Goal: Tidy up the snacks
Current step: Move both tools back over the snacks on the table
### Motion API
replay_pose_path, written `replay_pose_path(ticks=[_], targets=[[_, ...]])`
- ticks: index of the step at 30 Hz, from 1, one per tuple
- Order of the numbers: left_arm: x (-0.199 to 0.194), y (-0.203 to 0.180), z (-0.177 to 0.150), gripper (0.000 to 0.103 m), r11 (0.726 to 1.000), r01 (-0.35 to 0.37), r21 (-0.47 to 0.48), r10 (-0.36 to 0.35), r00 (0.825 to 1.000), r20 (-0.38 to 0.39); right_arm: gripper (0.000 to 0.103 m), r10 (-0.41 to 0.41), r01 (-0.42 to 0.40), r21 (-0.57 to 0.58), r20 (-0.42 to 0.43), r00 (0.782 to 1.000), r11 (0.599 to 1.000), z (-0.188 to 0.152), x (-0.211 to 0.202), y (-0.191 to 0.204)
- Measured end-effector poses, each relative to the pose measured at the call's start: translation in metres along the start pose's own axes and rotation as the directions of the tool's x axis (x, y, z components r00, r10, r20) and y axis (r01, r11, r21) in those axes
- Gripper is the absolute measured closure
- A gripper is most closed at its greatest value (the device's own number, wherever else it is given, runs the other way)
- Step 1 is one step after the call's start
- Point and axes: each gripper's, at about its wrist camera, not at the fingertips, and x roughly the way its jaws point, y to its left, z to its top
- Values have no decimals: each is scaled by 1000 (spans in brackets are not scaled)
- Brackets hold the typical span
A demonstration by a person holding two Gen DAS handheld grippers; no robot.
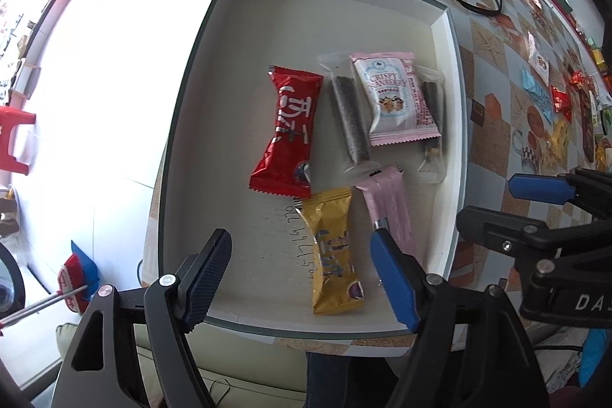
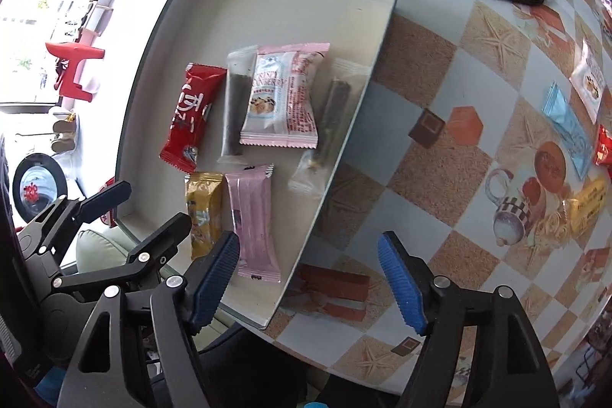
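Left gripper point(image 1: 300, 278) sits nearest the lens, jaws apart and holding nothing, hovering over the near end of the tray point(image 1: 199, 37), with the gold snack point(image 1: 334, 255) lying between the fingers in view but not gripped. Right gripper point(image 2: 308, 278) also has jaws apart and empty, poised over the tray's near right corner and the patterned bench point(image 2: 440, 64).

Inside the tray: red snack point(image 1: 288, 132) on the left, a clear seaweed pack point(image 1: 350, 117) beside it, the pink-and-white cranberry pack point(image 1: 397, 98) lying partly on top of that one and of a second clear pack point(image 1: 432, 125) against the right wall. Pink bar point(image 2: 254, 220) lies next to the gold snack in the near row.

More loose snacks wait on the bench well to the right: a light blue pack point(image 2: 566, 125), a white pack point(image 2: 591, 83), a yellow one point(image 2: 589, 205), a red one point(image 2: 604, 146) at the frame edge.

Step judged: between picks, six items already in the tray, several left outside. Next move probably needs the right gripper to travel out to the bench, close on a loose pack by its flat middle, and carry it to the bare far half of the tray. Flat, slippery wrappers could slide out of a shallow pinch.
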Motion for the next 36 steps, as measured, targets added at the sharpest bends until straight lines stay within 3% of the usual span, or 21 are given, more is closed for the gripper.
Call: replay_pose_path(ticks=[1,2,4,16,20,29,36], targets=[[-1,-3,1,25,1000,-3,8,3,1000,1,22,1,-1,3,-1,1000,1000,-4,-1,-3],[-1,-5,1,24,1000,-6,16,6,1000,2,7,1,-1,6,-3,1000,1000,-5,0,-4],[-2,-7,2,24,1000,-7,24,7,1000,1,1,15,-15,17,3,1000,1000,-4,0,-7],[-3,-28,14,24,996,-15,83,17,1000,-20,1,30,-22,146,-51,998,989,-21,7,-61],[-5,-42,21,24,991,37,130,-34,999,-25,1,26,-11,215,-69,997,977,-31,11,-89],[-18,-93,38,24,971,58,230,-55,998,-19,1,48,-14,383,-79,996,924,-61,13,-166],[-19,-134,34,24,954,69,291,-63,998,-28,1,50,-1,509,-84,995,861,-91,13,-232]])
